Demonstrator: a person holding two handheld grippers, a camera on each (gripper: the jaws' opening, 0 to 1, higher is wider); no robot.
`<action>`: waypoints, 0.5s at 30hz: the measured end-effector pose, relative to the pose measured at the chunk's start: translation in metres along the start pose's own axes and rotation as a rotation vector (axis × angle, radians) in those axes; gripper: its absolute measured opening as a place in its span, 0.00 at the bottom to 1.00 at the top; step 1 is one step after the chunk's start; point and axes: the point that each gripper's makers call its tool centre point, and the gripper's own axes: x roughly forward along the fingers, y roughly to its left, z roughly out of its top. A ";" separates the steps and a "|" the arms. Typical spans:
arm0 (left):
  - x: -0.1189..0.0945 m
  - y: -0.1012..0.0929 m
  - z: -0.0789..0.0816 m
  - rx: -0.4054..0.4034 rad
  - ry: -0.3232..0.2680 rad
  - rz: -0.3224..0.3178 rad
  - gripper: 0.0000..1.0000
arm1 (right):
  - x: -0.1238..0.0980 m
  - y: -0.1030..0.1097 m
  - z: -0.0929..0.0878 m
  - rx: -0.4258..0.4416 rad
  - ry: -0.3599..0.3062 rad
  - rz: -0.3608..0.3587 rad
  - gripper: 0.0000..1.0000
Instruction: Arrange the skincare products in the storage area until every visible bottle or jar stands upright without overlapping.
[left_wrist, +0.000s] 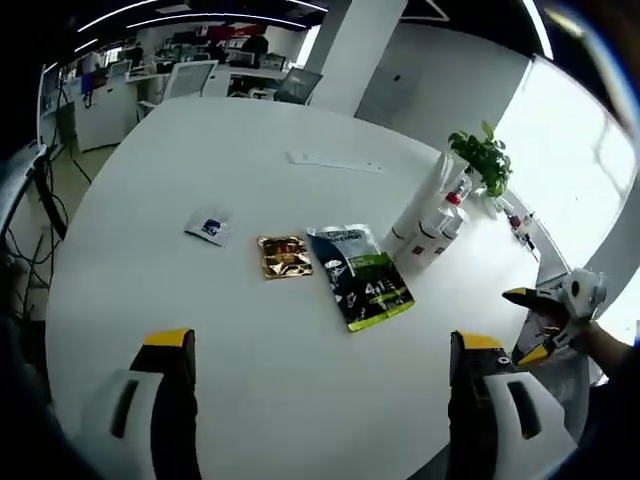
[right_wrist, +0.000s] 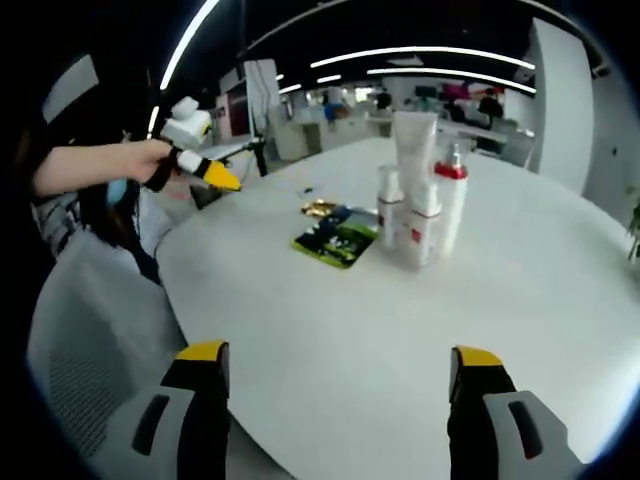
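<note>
An open office with desks far behind; the round white table (left_wrist: 150, 300) carries, left to right, a small sachet (left_wrist: 209, 227), a gold packet (left_wrist: 285, 256), a dark green pouch (left_wrist: 360, 276), then the skincare bottles (left_wrist: 432, 225), upright and clustered at the far right. Both left gripper (left_wrist: 320, 385) and right gripper (right_wrist: 335, 395) hover with fingers wide apart, empty. Nothing seems started; next likely calls for reaching toward the bottles.

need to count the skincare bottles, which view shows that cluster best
The right gripper view: the skincare bottles stand close and unblocked, a tall tube behind pump bottles. The left gripper view shows them small, tilted and bunched near the potted plant.
</note>
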 end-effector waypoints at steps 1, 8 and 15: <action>-0.006 -0.002 -0.004 0.012 -0.015 -0.002 0.99 | 0.000 0.000 0.001 0.000 -0.002 0.000 0.97; -0.036 -0.014 -0.024 -0.039 -0.119 -0.021 0.99 | 0.001 0.002 -0.001 -0.015 0.008 0.002 0.98; -0.048 -0.030 -0.043 0.053 -0.106 -0.021 0.99 | 0.000 0.003 -0.001 -0.006 0.001 0.009 0.99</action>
